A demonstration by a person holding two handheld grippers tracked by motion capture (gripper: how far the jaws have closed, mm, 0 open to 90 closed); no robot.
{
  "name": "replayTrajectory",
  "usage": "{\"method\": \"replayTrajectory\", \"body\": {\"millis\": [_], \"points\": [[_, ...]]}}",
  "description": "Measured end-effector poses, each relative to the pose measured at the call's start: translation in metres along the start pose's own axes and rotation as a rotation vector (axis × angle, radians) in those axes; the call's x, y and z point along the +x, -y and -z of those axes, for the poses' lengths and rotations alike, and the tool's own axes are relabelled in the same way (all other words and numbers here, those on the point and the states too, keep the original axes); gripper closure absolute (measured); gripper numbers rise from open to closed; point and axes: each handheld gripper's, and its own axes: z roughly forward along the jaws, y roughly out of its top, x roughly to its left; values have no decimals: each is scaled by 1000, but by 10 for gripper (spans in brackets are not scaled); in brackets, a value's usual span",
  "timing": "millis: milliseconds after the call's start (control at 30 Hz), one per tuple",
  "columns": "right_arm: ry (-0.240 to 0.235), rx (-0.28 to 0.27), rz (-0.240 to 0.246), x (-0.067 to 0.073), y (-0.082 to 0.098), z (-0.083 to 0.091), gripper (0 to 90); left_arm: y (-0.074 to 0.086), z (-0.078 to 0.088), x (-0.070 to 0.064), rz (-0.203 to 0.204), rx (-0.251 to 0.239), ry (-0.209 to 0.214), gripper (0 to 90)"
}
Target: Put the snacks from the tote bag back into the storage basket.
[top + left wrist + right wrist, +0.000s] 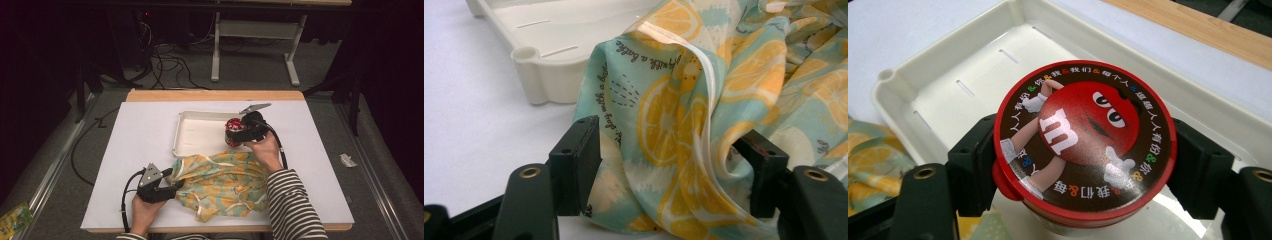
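Note:
A round jar with a red lid (1083,135) showing a red candy figure is clamped between the two black jaws of my right gripper (1085,165). In the high view this jar (233,125) hangs over the near right part of a white tray (200,132), held by my right gripper (236,135). A pale green cloth bag (225,182) printed with orange slices lies in front of the tray. My left gripper (176,180) is at its left end, with a raised bunch of the cloth (684,100) filling the gap of the left gripper (671,165) from pad to pad.
The tray (948,75) is shallow with slotted holes, and its corner (539,75) stands just beyond the cloth. White table surface (140,150) spreads to the left. A wooden strip (215,95) edges the far side, with floor cables and a desk frame beyond.

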Motion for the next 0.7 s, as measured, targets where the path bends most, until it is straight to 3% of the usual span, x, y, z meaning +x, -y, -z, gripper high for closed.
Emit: {"method": "replayTrajectory", "body": {"millis": [700], "points": [[15, 86, -24, -12, 7, -34, 259, 0, 0, 0, 0, 1, 0, 364]]}}
